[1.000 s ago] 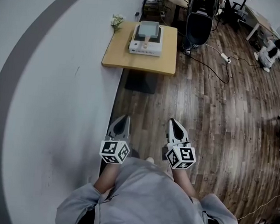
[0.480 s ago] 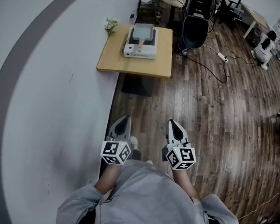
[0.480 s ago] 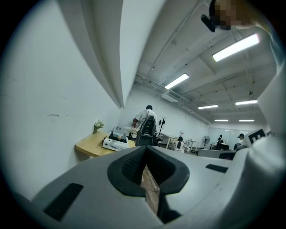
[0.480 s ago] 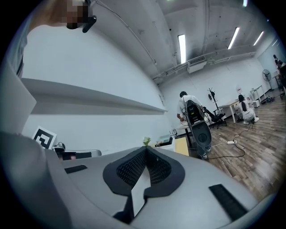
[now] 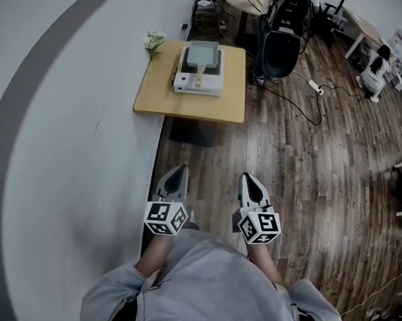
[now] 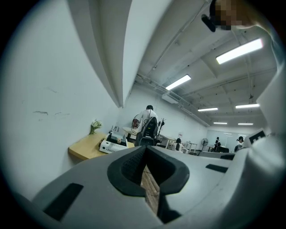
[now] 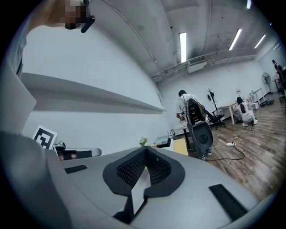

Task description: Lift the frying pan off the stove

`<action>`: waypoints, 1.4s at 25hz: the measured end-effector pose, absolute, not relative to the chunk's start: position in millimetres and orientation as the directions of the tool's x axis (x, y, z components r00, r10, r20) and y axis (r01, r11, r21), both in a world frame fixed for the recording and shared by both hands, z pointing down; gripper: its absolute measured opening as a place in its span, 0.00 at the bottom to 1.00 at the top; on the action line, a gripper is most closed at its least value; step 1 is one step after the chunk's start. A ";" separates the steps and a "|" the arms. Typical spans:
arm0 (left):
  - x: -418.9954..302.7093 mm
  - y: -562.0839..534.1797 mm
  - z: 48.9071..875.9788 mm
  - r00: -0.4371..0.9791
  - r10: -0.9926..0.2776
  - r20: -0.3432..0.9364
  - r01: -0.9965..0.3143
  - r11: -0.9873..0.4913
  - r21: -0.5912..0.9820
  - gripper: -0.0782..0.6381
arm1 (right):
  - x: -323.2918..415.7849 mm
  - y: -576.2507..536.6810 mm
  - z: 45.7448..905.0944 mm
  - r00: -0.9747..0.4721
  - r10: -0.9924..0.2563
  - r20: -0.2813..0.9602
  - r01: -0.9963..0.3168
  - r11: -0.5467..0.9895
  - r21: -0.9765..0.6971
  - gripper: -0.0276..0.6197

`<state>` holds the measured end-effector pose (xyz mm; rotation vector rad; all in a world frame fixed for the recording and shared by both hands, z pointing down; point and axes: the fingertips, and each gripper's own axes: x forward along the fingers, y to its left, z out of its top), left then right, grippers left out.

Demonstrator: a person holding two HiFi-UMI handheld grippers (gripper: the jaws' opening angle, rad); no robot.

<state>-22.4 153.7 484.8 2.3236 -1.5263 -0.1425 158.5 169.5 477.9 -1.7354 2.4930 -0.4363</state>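
Pan sits on the stove, far from the left tongs and right tongs, both shut and empty. Walk close first, then open for the handle.

Place: open-plan office or lab workroom.
Evidence:
- dark plank floor
- white wall with a curved grey stripe
- strip lights on a bare ceiling with pipes
- office chair, upper middle
- power strip and cables on the floor
- desks, upper right
- other people in the background
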 end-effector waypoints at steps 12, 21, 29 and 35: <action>-70.5 47.5 477.8 0.457 -0.884 0.094 -0.852 -0.405 0.333 0.11 | 99.9 65.6 473.6 -0.343 -0.935 0.089 -0.913 0.309 -0.267 0.04; -105.5 -9.0 489.4 0.487 -0.866 0.113 -0.833 -0.422 0.358 0.11 | 51.9 4.8 479.7 -0.345 -0.932 0.112 -0.916 0.308 -0.258 0.04; -114.1 -40.7 501.4 0.500 -0.856 0.134 -0.819 -0.417 0.393 0.11 | 42.7 -27.4 490.6 -0.337 -0.929 0.151 -0.920 0.291 -0.262 0.04; -120.3 -79.4 513.5 0.491 -0.858 0.154 -0.825 -0.401 0.397 0.11 | 45.1 -68.3 507.1 -0.338 -0.925 0.174 -0.919 0.285 -0.273 0.04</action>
